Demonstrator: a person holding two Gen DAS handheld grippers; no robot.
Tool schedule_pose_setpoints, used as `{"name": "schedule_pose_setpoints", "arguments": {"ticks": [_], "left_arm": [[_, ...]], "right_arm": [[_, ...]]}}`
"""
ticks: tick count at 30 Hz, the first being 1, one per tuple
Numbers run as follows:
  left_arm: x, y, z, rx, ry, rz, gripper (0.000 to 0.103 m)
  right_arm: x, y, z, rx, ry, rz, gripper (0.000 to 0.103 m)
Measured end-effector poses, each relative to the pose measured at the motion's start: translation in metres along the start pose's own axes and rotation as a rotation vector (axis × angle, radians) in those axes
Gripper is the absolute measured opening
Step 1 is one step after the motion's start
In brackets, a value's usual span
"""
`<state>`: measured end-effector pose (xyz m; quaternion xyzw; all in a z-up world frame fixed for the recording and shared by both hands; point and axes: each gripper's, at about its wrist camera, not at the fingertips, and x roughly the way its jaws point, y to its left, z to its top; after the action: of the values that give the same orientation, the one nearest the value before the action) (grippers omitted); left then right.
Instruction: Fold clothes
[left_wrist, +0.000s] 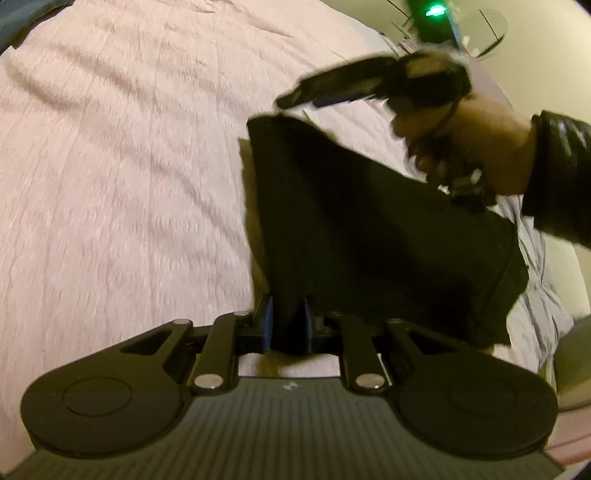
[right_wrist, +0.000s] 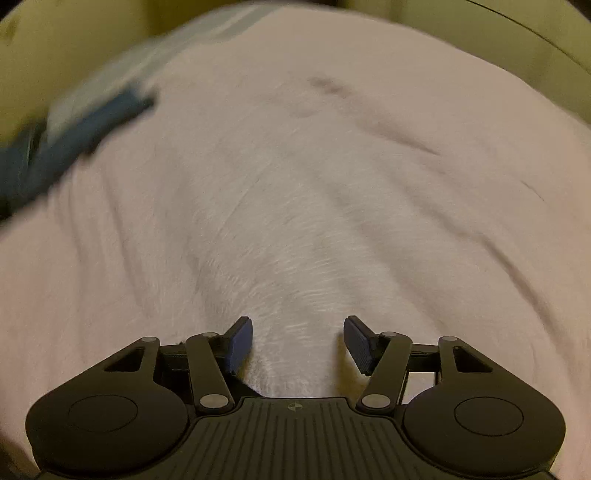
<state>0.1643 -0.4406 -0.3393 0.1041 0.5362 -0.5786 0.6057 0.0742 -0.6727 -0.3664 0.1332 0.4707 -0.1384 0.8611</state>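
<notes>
Left gripper (left_wrist: 288, 325) clamped, right gripper (right_wrist: 298, 341) spread wide.
Our right hand (left_wrist: 476, 140) holds its gripper far right, aimed left.

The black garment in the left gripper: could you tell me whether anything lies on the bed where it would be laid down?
Nothing visible does. The left gripper is shut on the black garment, and the pink bedspread beside and ahead of it is bare. The open right gripper hovers over bare bedspread too; a blue item lies only at the far edge.

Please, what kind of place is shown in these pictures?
Probably a bedroom at home. A wide pink bedspread fills both views, a black garment is gripped by the left gripper, and pale walls stand behind.
</notes>
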Motion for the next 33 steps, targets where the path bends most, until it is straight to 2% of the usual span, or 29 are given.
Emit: {"name": "schedule_pose_setpoints", "arguments": {"ticks": [4,8,11,14,16,20,24,26,31,33], "left_arm": [[-0.016,0.002,-0.001,0.039,0.022,0.001,0.012],[-0.035,0.006,0.009,0.161,0.021,0.053,0.013],[-0.039,0.001,0.022,0.366,0.028,0.13,0.016],[-0.038,-0.009,0.03,0.623,0.041,0.218,0.021],[-0.038,-0.015,0.033,0.776,0.044,0.265,0.029],[-0.033,-0.026,0.032,1.072,0.049,0.33,0.037],[-0.021,-0.029,0.024,1.4,0.064,0.334,0.05],[-0.008,-0.021,0.027,1.523,0.059,0.314,0.051],[0.022,0.0,0.038,1.702,0.035,0.225,0.051],[0.037,0.008,0.037,1.826,0.006,0.196,0.052]], "right_arm": [[-0.057,-0.01,-0.016,0.158,-0.044,0.034,0.06],[-0.106,0.021,-0.064,0.217,-0.035,0.02,0.06],[-0.141,0.045,-0.099,0.228,-0.022,0.003,0.06],[-0.162,0.086,-0.128,0.151,-0.004,-0.007,0.06],[-0.165,0.113,-0.142,0.074,-0.01,-0.027,0.06],[-0.143,0.158,-0.144,-0.054,-0.047,-0.06,0.06],[-0.107,0.2,-0.132,-0.179,-0.036,-0.128,0.06],[-0.084,0.214,-0.129,-0.22,-0.009,-0.186,0.06],[-0.028,0.234,-0.128,-0.285,0.085,-0.367,0.059],[-0.018,0.235,-0.131,-0.277,0.086,-0.432,0.044]]}}
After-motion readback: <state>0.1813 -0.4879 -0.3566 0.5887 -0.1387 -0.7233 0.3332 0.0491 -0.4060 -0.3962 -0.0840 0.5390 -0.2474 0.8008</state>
